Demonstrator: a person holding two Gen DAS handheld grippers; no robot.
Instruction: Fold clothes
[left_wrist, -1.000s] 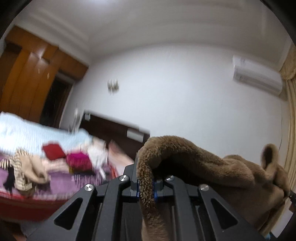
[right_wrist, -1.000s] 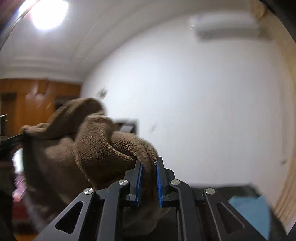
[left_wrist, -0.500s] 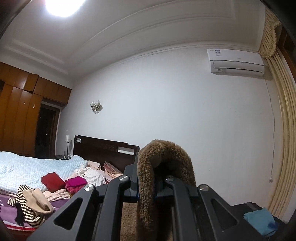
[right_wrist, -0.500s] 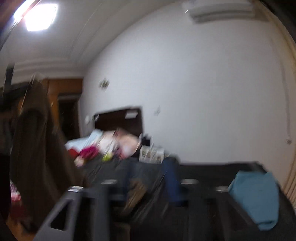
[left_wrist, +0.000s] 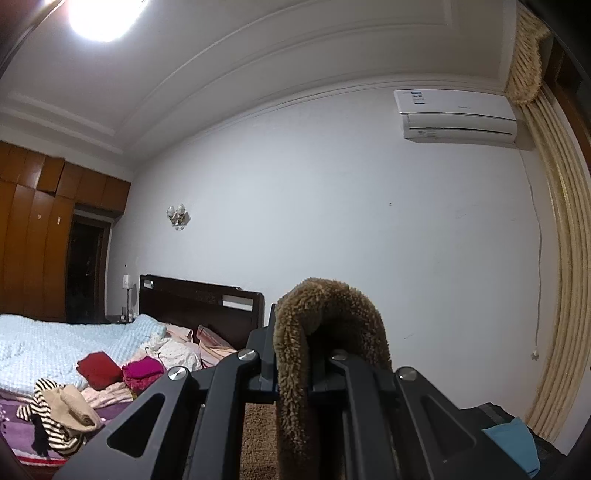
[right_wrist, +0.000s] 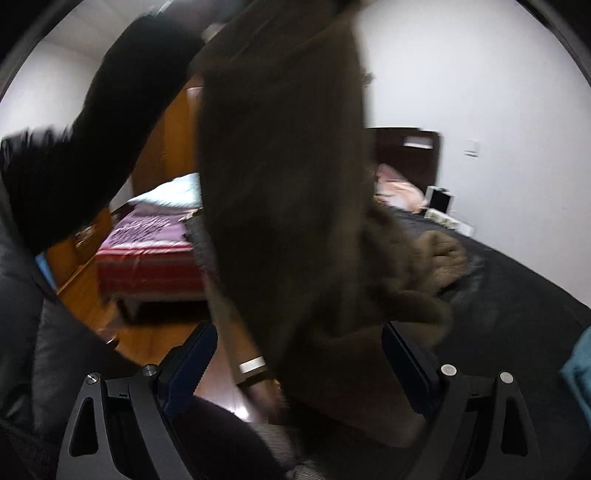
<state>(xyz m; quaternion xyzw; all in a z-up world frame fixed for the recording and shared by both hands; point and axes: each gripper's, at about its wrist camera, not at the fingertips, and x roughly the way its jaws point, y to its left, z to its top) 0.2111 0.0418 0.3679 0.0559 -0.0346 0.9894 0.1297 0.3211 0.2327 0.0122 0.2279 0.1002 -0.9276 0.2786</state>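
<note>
Left wrist view: brown fleece garment (left_wrist: 325, 332) hangs pinched in the raised left gripper (left_wrist: 295, 373).
Its shaggy, thick-piled cloth loops over the closed fingers and drops below them; behind lies a bed (left_wrist: 48, 343) strewn with clothes. In the right wrist view the same garment (right_wrist: 288, 184) hangs as a long blurred sheet, its lower end pooled on a black bedspread (right_wrist: 517, 295). The right gripper (right_wrist: 295, 354), pinching the cloth a second ago, now stands spread wide, the cloth hanging between its fingers.
</note>
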